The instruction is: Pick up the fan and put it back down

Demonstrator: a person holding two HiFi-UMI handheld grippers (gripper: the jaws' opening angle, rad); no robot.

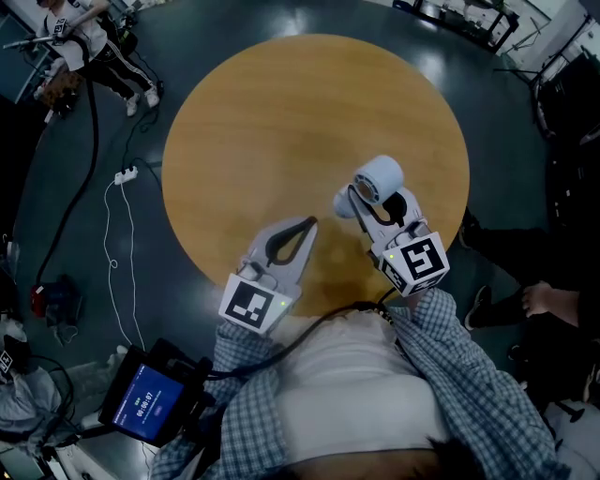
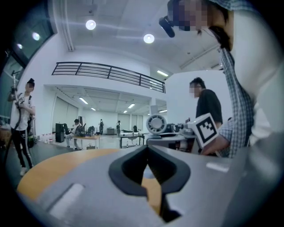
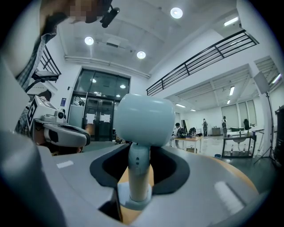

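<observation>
Round wooden table (image 1: 281,112) on a dark floor (image 1: 511,122), in a big hall with ceiling lamps (image 3: 176,12), a railed gallery (image 3: 199,57) and people (image 2: 20,115) well behind. Gripped the small white fan (image 3: 144,119) with the right gripper (image 3: 140,153): closed on the slim stem just under the round head, jaws parted by the stem's width alone, nothing else between them. Held upright over the table's right half, toward the person's side, base low above the wood; could not tell whether touching it or just clear. Hung the left gripper (image 2: 147,148) level nearby, over the near edge, jaws together at the tips and empty.

Judged the risks thus. Top-heavy load on a smooth round stem: could have swivelled or slid down in the grip under a slack squeeze or a quick move. Could have toppled on being set down if lowered tilted, or if let go before the base sat flat. Could have been knocked by the left gripper, so near, on any sideways drift. Could have ended too close to the edge and dropped to the floor, given a spot so far toward the person's side.
</observation>
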